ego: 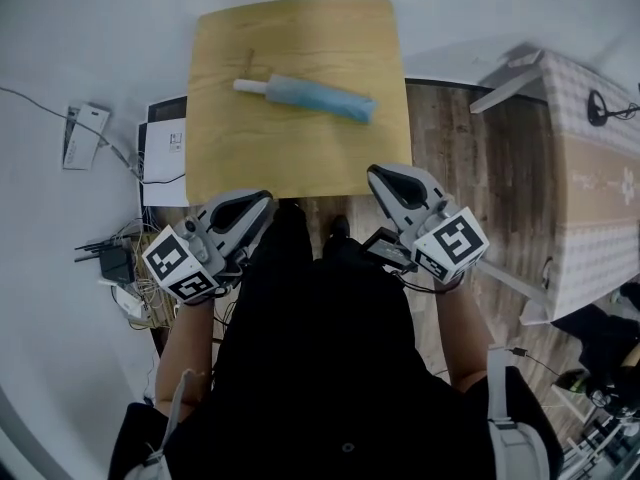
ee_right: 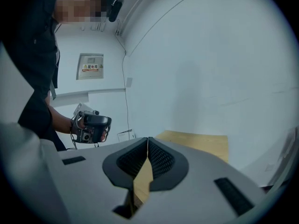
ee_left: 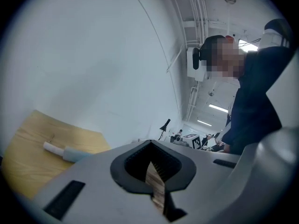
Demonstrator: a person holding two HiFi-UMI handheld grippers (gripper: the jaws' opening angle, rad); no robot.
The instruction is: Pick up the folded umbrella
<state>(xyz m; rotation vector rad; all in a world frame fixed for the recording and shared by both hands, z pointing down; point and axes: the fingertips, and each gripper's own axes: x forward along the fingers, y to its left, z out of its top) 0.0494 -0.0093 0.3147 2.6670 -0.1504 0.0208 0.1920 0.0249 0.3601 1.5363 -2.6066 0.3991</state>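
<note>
The folded umbrella (ego: 318,97) is light blue with a white handle (ego: 250,86). It lies flat across the far half of a small wooden table (ego: 240,158). My left gripper (ego: 266,201) hovers at the table's near edge on the left, jaws shut and empty. My right gripper (ego: 376,174) hovers at the near edge on the right, also shut with nothing in it. In the left gripper view, the left gripper (ee_left: 150,142) points past the umbrella (ee_left: 72,153), which lies to its left on the table (ee_left: 32,143). The right gripper (ee_right: 148,138) faces the table's corner (ee_right: 201,141); no umbrella shows there.
White papers (ego: 165,148), a power strip (ego: 85,133) and tangled cables (ego: 125,263) lie on the floor left of the table. A cloth-covered table (ego: 590,168) stands at the right. White walls rise behind the wooden table. A person's hand holds a device (ee_right: 91,128).
</note>
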